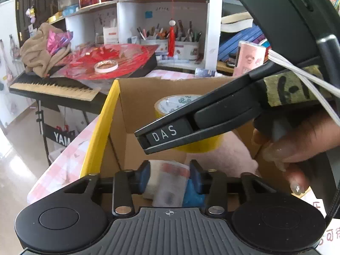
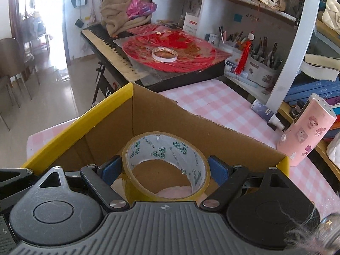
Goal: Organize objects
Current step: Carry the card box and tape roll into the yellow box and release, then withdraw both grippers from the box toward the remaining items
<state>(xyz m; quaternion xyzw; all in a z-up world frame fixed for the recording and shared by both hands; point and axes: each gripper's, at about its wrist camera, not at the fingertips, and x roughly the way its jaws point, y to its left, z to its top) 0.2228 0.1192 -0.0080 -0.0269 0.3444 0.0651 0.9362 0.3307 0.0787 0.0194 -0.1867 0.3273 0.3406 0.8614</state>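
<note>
Over the box (image 2: pixel 191 123): both grippers are loading it.
Right gripper (image 2: pixel 164 170): clasping the tape roll (image 2: pixel 165 163), 12 o'clock.
Left gripper (image 1: pixel 170 176): gripping a white packet (image 1: pixel 167 180).
Next: lowering, then releasing inside.
</note>
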